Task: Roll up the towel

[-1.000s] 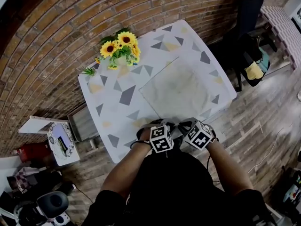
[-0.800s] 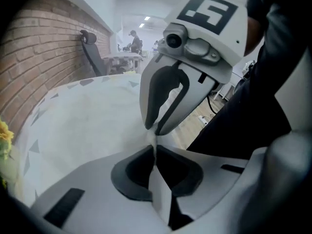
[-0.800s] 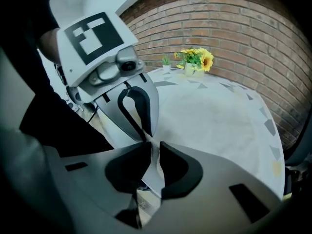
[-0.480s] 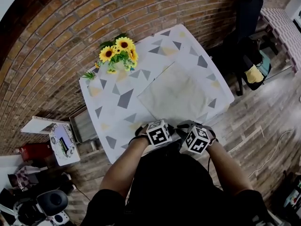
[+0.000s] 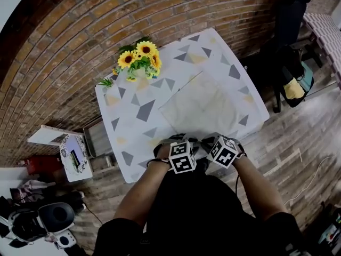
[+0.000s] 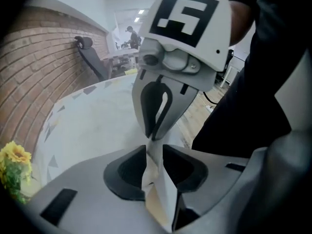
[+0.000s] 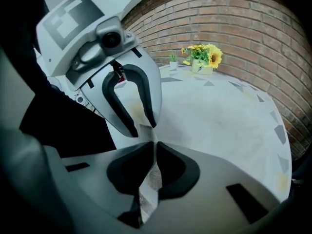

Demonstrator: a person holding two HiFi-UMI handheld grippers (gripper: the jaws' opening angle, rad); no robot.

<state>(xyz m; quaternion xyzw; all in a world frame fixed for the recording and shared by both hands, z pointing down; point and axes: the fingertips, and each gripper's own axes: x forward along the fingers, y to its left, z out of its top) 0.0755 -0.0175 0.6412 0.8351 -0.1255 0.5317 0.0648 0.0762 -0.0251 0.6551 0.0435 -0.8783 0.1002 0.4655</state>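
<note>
A pale square towel (image 5: 205, 105) lies flat on the patterned table (image 5: 133, 121). Both grippers are side by side at its near edge, almost tip to tip. My left gripper (image 5: 181, 141) has a raised fold of the towel edge (image 6: 157, 179) between its pads; its jaws are opening, and the cloth still touches both pads (image 6: 155, 147). My right gripper (image 5: 210, 142) pinches the towel edge (image 7: 148, 184) tightly between its pads (image 7: 155, 147); its jaws are closing. The rest of the towel (image 7: 209, 116) spreads flat beyond them.
A pot of sunflowers (image 5: 139, 57) stands at the table's far left corner. A brick wall runs behind. Bags and a chair (image 5: 290, 84) sit on the wooden floor to the right. A small box (image 5: 72, 156) and clutter lie at the left.
Both grippers stay at the towel's near edge, close together. Only the head view shifts slightly.
</note>
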